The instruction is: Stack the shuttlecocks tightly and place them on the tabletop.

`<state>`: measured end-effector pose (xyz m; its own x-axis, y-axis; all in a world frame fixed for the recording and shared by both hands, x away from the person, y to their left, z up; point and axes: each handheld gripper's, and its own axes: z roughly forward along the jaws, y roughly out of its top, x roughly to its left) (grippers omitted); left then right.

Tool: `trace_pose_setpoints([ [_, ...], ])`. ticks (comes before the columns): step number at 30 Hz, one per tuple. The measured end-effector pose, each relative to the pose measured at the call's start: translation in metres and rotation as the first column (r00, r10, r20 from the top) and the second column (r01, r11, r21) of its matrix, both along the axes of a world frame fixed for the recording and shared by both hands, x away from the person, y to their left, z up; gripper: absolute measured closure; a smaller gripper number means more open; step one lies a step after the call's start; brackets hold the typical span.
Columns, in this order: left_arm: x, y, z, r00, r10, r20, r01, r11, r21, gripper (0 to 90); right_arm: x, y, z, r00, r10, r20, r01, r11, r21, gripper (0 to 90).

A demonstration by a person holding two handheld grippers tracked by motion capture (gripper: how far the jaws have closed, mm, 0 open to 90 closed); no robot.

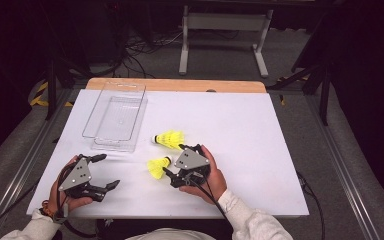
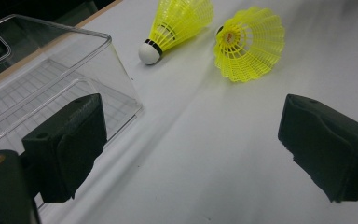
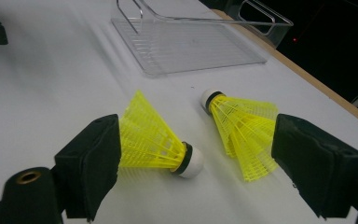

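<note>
White table (image 1: 240, 150): 2 yellow shuttlecocks lying on their sides near its middle. Near shuttlecock (image 1: 159, 167) sits between the wide-spread jaws of the right gripper (image 1: 176, 161), ungripped; far shuttlecock (image 1: 169, 138) lies just beyond, by the farther jaw. Left gripper (image 1: 102, 171), jaws wide and holding nothing, rests near the front left. Clear tray (image 1: 115, 117) stands at the back left.
</note>
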<state>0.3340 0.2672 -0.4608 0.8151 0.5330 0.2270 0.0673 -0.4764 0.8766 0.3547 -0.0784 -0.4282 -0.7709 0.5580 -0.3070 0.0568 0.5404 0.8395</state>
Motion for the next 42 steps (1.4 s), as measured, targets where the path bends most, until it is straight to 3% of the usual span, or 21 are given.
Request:
trace_pose_setpoints([
  [26,0.0,0.0,0.0,1.0,-0.004,-0.003,0.004,1.0,0.0,8.8,-0.007,0.035,-0.02,0.9981,0.059,-0.018,-0.06,0.997,-0.049,20.7],
  [33,0.001,-0.001,-0.001,0.9999,-0.009,-0.005,0.009,1.0,0.004,8.8,-0.006,0.044,-0.021,0.9999,0.014,0.007,-0.014,0.9999,-0.01,35.2],
  [42,0.0,-0.001,-0.001,0.9999,-0.012,-0.008,0.012,0.9999,0.003,8.8,-0.003,0.05,-0.025,1.0,-0.005,0.003,0.005,0.9992,-0.038,58.8],
])
